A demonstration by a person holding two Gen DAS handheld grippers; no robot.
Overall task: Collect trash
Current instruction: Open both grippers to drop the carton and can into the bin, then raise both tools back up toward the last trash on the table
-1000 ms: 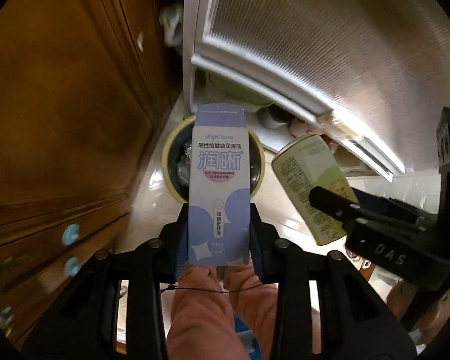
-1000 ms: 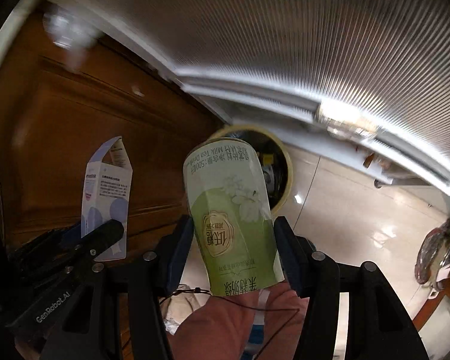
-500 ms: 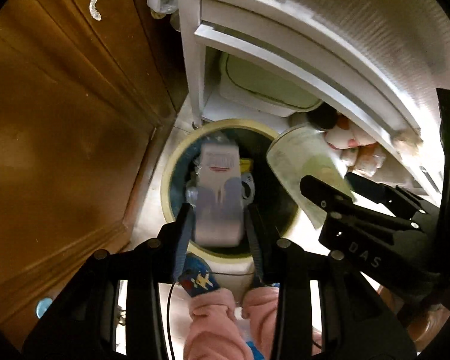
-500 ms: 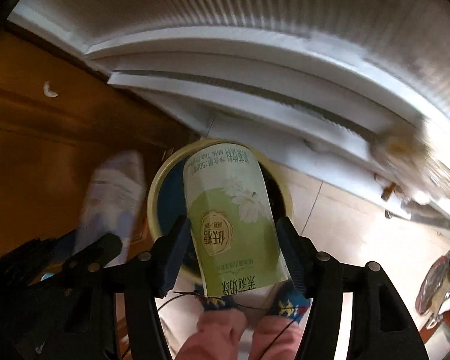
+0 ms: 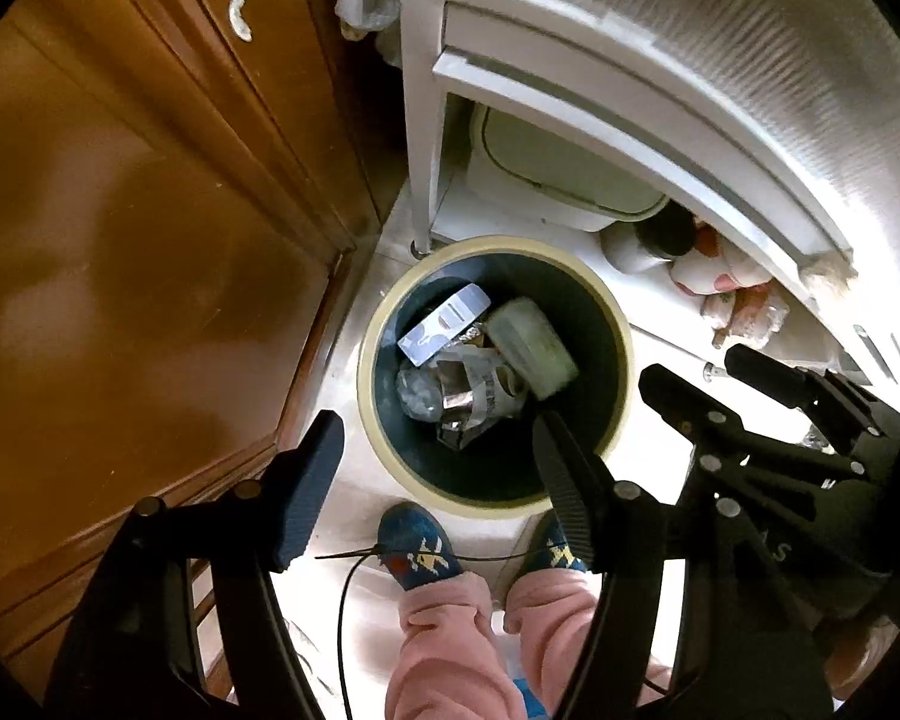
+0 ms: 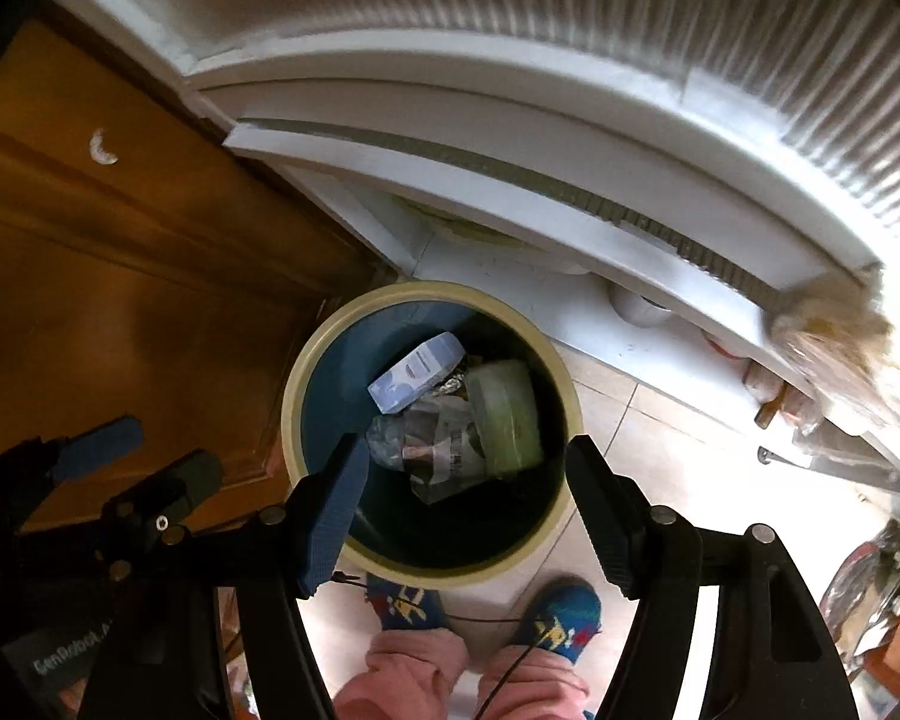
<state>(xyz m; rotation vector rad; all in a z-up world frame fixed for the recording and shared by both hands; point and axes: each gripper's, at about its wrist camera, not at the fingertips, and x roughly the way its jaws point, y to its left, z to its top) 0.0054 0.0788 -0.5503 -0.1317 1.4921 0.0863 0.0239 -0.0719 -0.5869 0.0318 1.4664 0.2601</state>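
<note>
1. Left wrist view: the left gripper (image 5: 435, 450) is being pointed straight down over a round bin (image 5: 621, 324) with a cream rim; its jaws are being opened, with nothing held between them.
2. Beyond its fingertips, inside the bin, a pale blue and white box (image 5: 444, 324) is lying beside a green drink cup (image 5: 531, 345), both on crumpled wrappers (image 5: 468, 390).
3. The right gripper (image 5: 690, 369) is being seen to the right of the left one, just past the bin's rim.
4. Right wrist view: the right gripper (image 6: 465, 468) is being held above the same bin (image 6: 291, 402), its jaws being opened wider and left empty.
5. The box (image 6: 417, 372) and the cup (image 6: 504, 414) are being shown between and beyond its fingers, down in the bin.
6. Below both grippers, a person's feet in blue patterned socks (image 6: 405, 603) are being seen beside the bin.
</note>
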